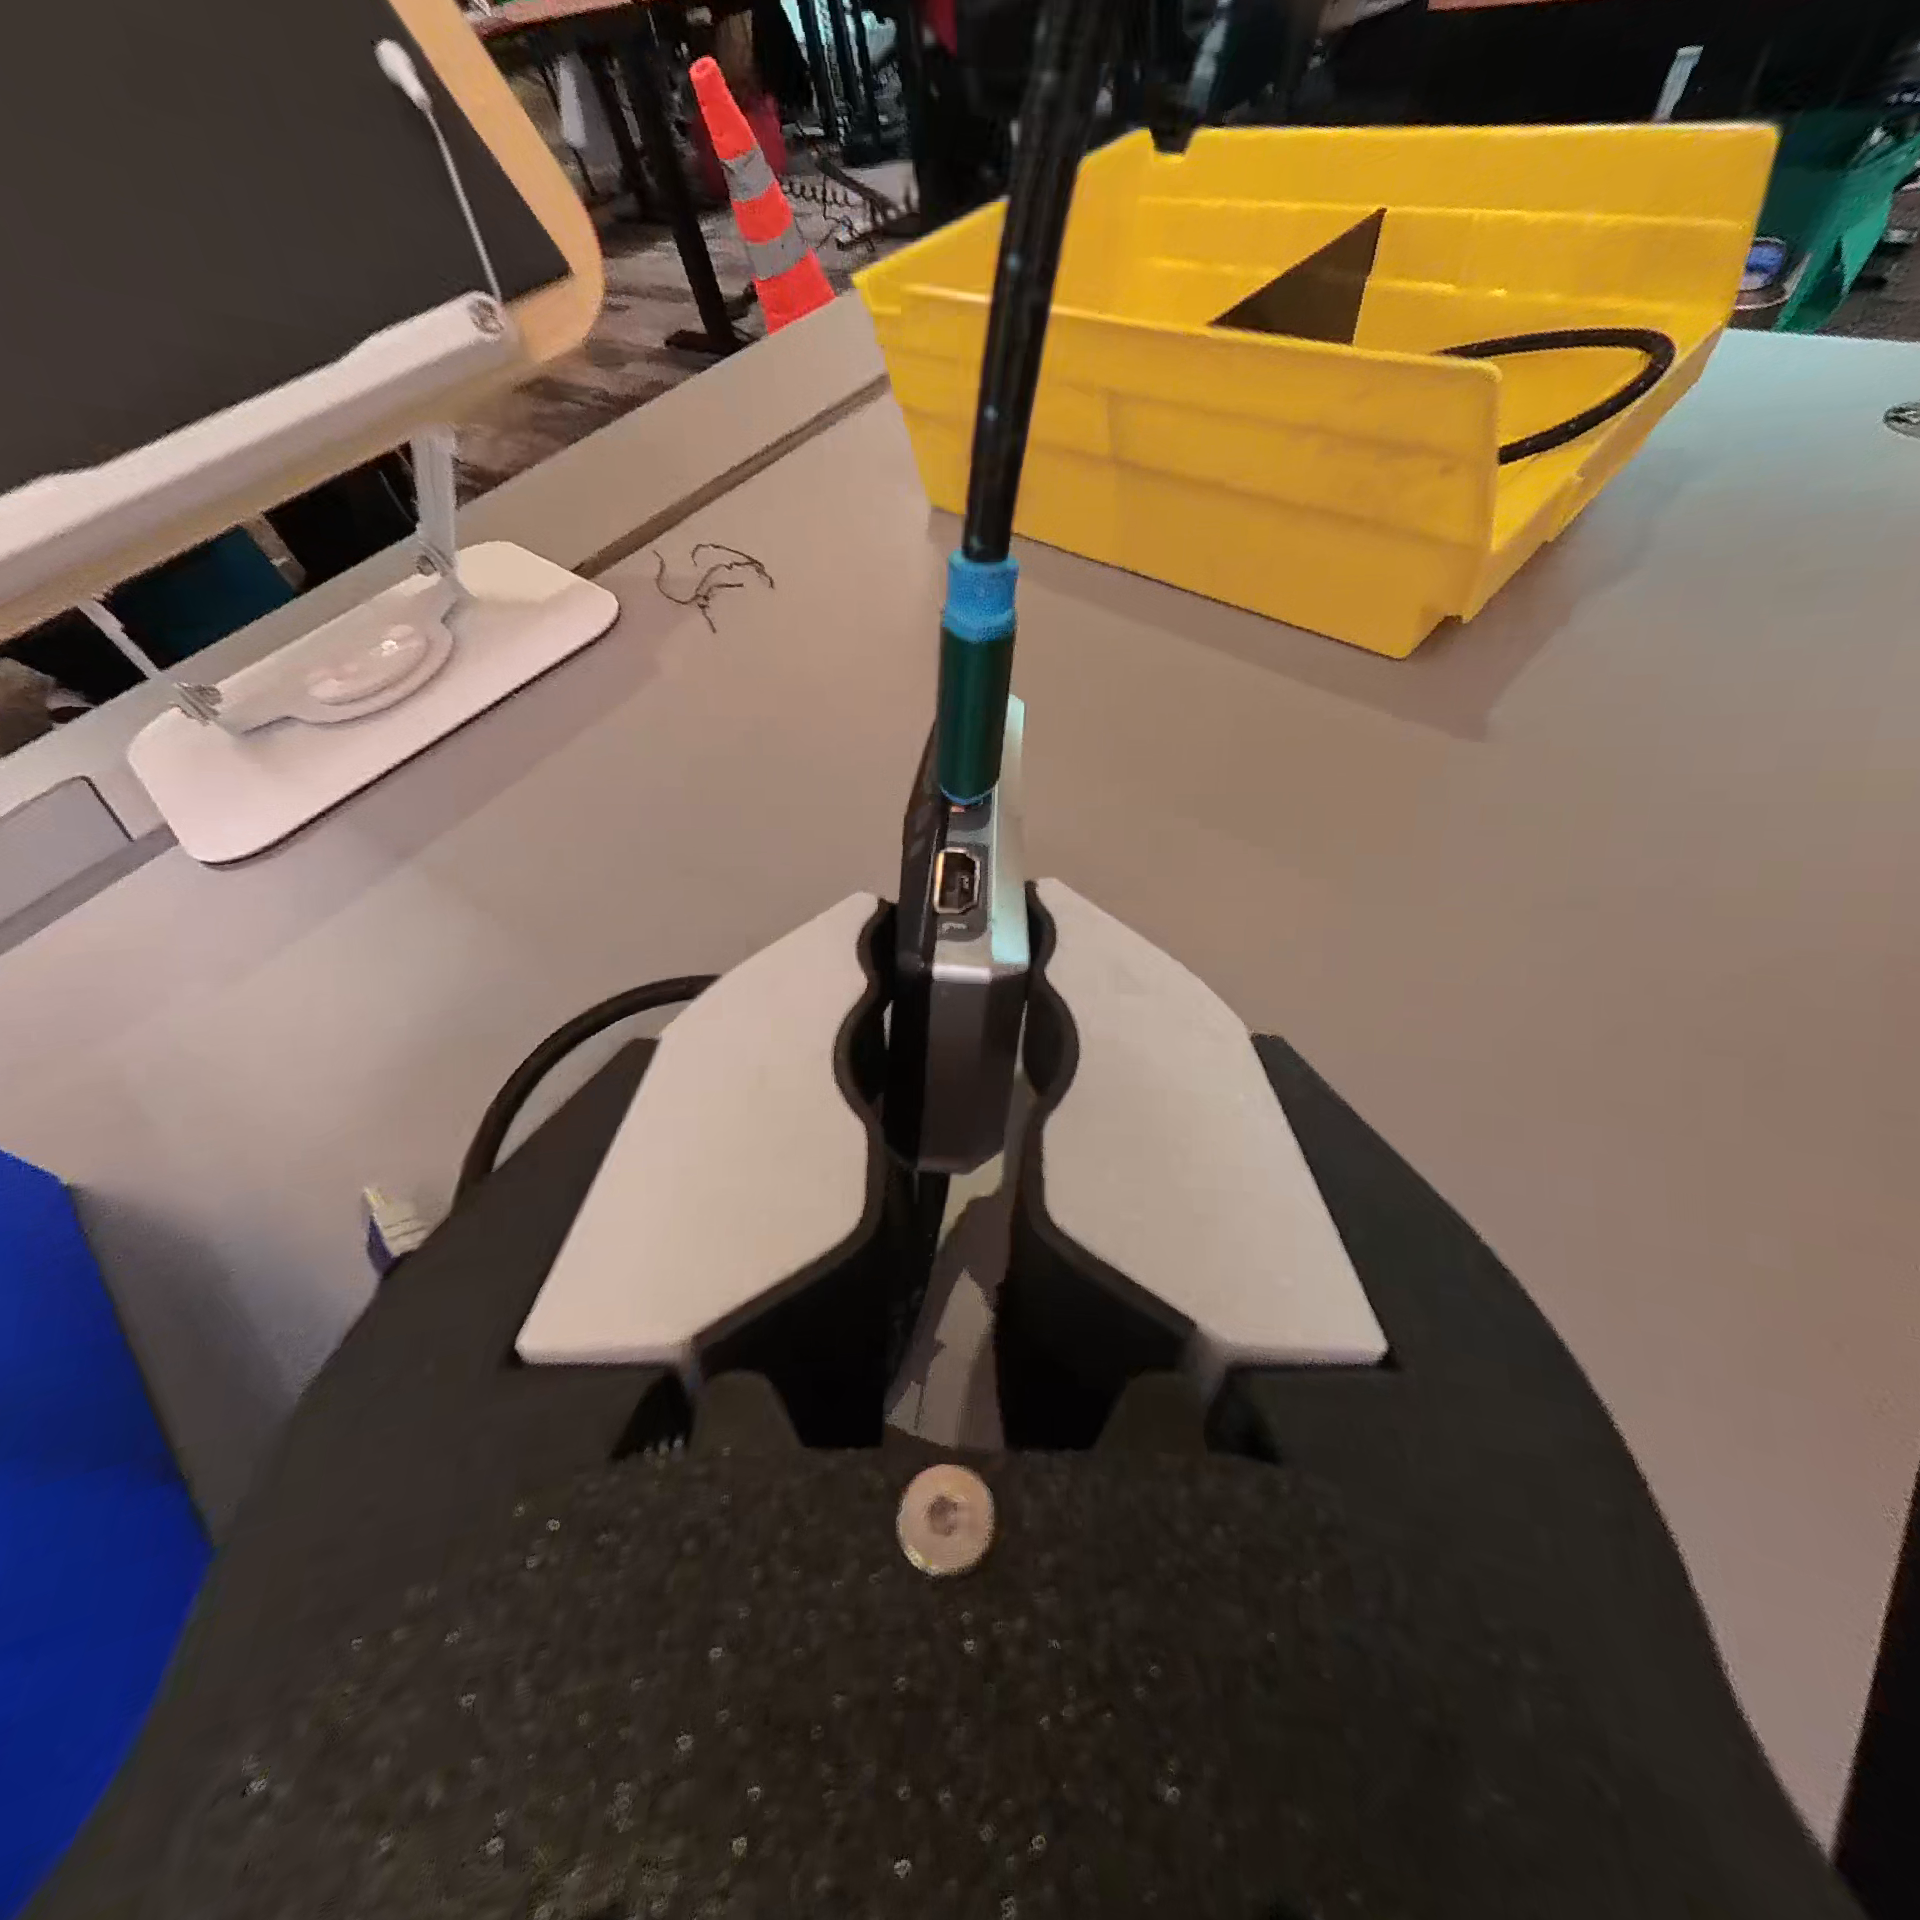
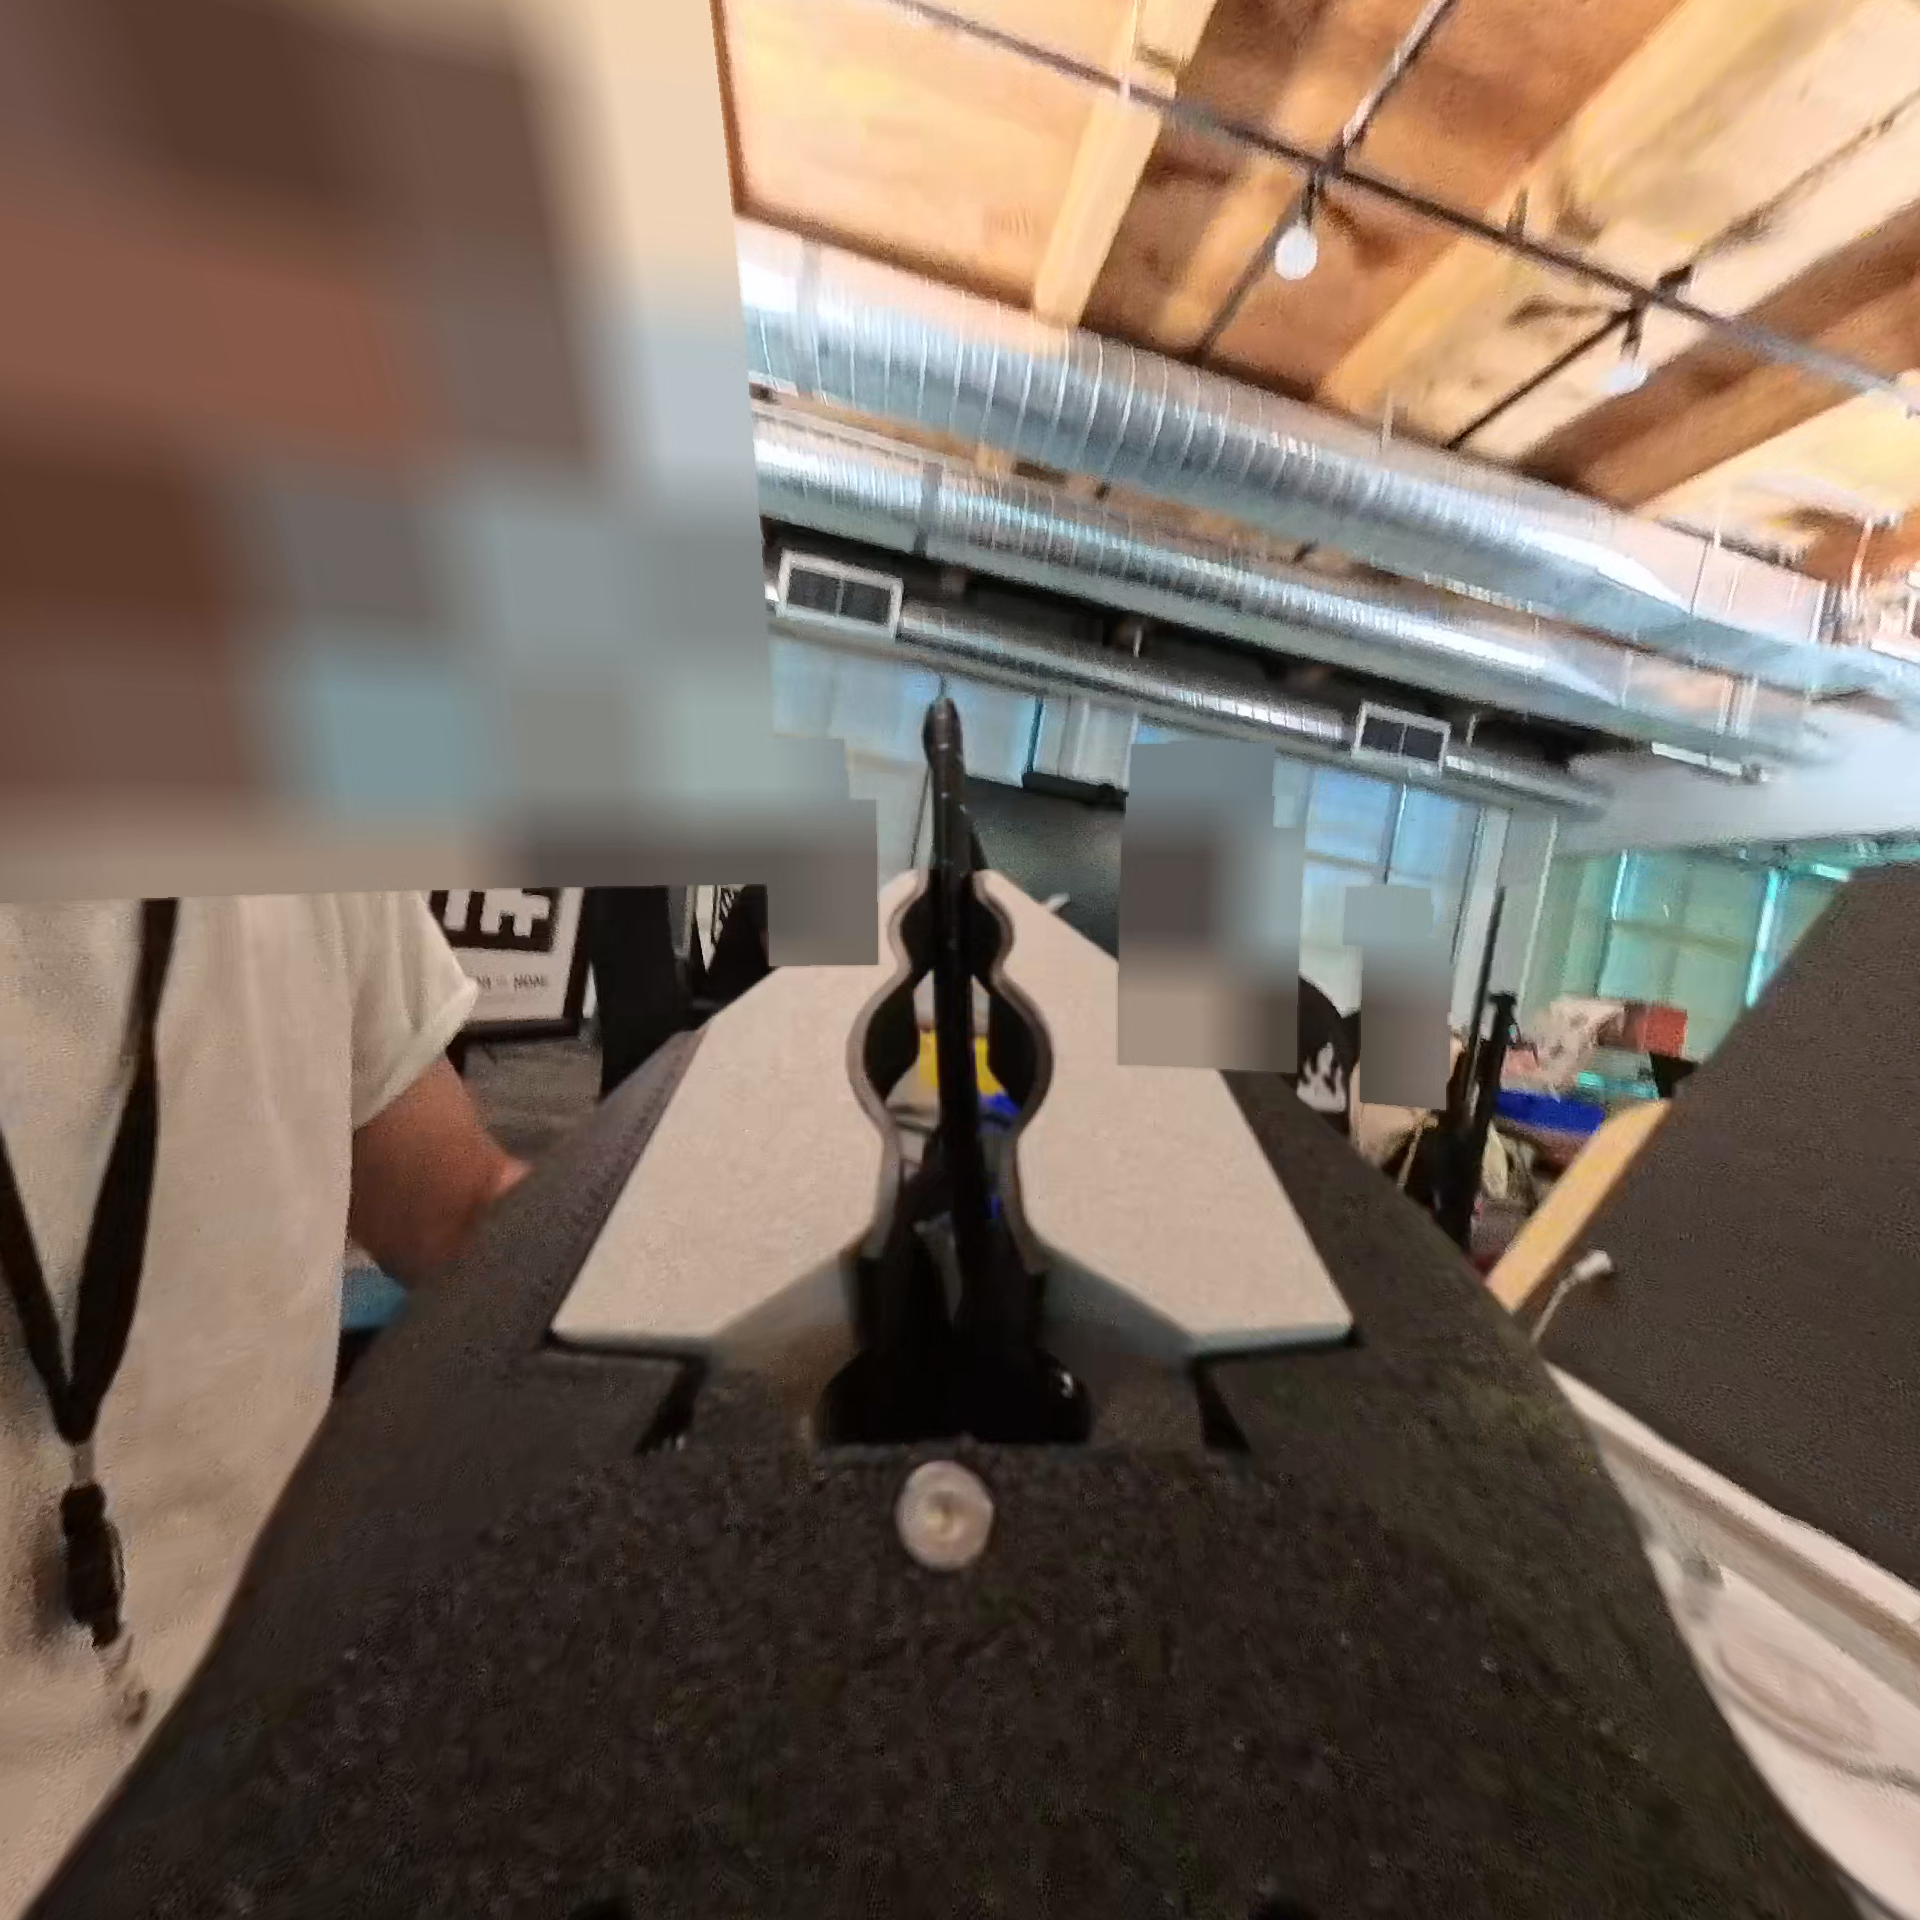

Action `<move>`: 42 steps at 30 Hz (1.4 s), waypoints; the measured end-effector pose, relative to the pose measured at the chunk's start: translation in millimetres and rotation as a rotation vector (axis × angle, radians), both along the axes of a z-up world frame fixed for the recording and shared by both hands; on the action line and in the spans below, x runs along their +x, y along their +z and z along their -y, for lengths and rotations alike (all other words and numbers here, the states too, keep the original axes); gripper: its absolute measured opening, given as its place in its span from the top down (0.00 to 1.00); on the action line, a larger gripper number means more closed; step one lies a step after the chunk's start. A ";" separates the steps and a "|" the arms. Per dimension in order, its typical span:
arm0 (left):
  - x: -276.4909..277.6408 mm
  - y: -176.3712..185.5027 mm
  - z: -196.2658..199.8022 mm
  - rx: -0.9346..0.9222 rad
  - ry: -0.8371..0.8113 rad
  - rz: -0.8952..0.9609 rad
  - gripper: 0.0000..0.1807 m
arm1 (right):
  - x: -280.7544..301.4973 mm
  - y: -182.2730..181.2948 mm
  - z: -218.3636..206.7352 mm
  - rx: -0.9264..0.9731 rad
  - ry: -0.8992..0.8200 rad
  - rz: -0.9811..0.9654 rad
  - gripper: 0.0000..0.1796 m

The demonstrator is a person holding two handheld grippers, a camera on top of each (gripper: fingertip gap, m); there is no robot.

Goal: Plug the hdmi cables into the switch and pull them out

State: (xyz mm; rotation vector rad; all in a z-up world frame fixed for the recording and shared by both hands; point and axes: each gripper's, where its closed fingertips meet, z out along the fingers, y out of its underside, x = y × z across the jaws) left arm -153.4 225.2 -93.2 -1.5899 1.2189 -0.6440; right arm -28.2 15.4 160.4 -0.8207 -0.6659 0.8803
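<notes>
Behind, 1 open yellow plastic bin (image 1: 1195,436) on the grey table (image 1: 1351,883) holds 1 looping black cable (image 1: 1590,384), while the left gripper (image 1: 954,935) clenches 1 grey metal HDMI switch (image 1: 971,997) with 1 black green-ended HDMI cable (image 1: 1013,343) plugged in, and the right gripper (image 2: 951,925), angled toward the ceiling, pinches 1 black cable (image 2: 948,831).

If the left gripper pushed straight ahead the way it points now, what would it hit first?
Probably the yellow bin on the grey table. The left gripper, shut on the switch, aims toward it; depth is hard to judge.
</notes>
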 end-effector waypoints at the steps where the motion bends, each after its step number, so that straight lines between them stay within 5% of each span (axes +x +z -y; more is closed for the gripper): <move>1: -0.4 -1.0 -0.2 -0.009 -0.004 0.001 0.88 | 5.4 8.6 8.0 0.036 0.009 -0.039 0.97; 4: 0.4 -0.3 1.2 -0.062 -0.023 0.040 0.87 | 18.2 19.6 17.9 0.053 0.015 -0.081 0.97; 10: -2.3 2.9 -0.1 -0.058 -0.032 0.046 0.88 | 65.5 -3.8 -29.2 -0.135 -0.460 0.108 0.97; 18: 2.9 -3.8 2.9 -0.024 -0.035 0.003 0.88 | 132.4 -84.3 -64.5 -0.342 -1.054 0.746 0.97; 26: 0.5 -1.1 3.2 -0.039 -0.037 0.015 0.87 | 130.1 -197.3 -112.5 -0.575 -0.939 0.943 0.97; 33: 1.4 -3.2 5.3 -0.030 -0.048 0.002 0.87 | 145.3 -267.3 -125.7 -0.883 -0.862 0.861 0.97; 36: 2.3 -4.2 6.6 -0.020 -0.051 -0.009 0.87 | 164.5 -280.7 -126.1 -1.010 -0.925 0.774 0.97; 42: 2.6 -4.6 6.2 -0.031 -0.052 -0.003 0.87 | 133.4 -267.4 -118.5 -1.184 -0.593 0.451 0.75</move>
